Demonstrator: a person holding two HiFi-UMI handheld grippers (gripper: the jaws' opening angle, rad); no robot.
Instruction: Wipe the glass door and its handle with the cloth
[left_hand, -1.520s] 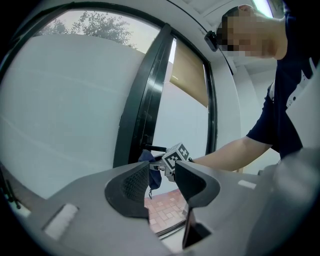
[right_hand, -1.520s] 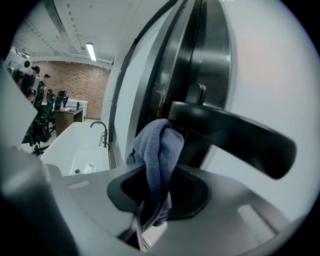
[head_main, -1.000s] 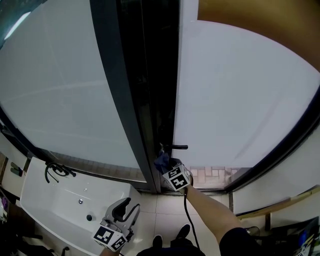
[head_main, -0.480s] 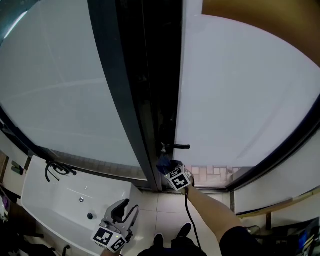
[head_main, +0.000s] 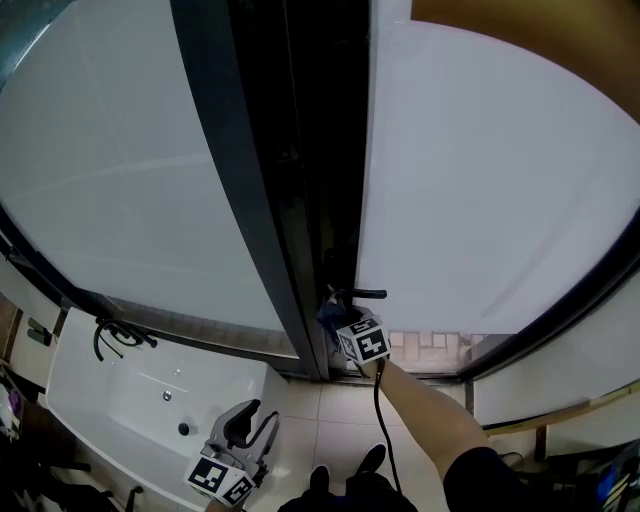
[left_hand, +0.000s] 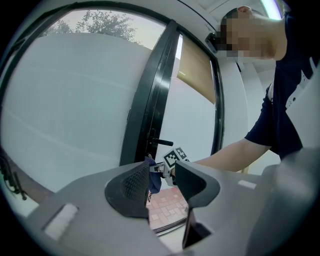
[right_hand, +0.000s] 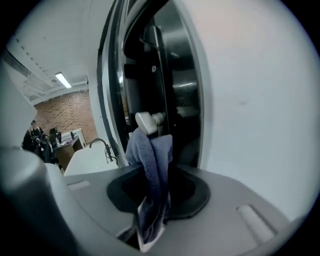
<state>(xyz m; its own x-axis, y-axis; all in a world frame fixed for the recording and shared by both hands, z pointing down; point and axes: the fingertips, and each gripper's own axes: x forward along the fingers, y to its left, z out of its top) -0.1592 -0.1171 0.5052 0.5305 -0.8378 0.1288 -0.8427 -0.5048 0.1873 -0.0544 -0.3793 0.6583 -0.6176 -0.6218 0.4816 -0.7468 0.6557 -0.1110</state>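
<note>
Frosted panes fill the head view: 1 glass door (head_main: 480, 180), 1 dark handle (head_main: 366, 294), your right gripper (head_main: 335, 320) just beneath it, your left gripper (head_main: 255, 420) low beside 1 sink (head_main: 120, 390). Left gripper view: 2 jaws apart, nothing between. Right gripper view: 2 jaws pinch 1 blue cloth (right_hand: 151, 160), its top right at the handle.

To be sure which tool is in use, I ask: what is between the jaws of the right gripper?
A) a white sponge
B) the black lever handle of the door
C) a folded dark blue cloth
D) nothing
C: in the right gripper view, the right gripper has its jaws shut on the folded dark blue cloth, which sticks out past the jaws.
</note>
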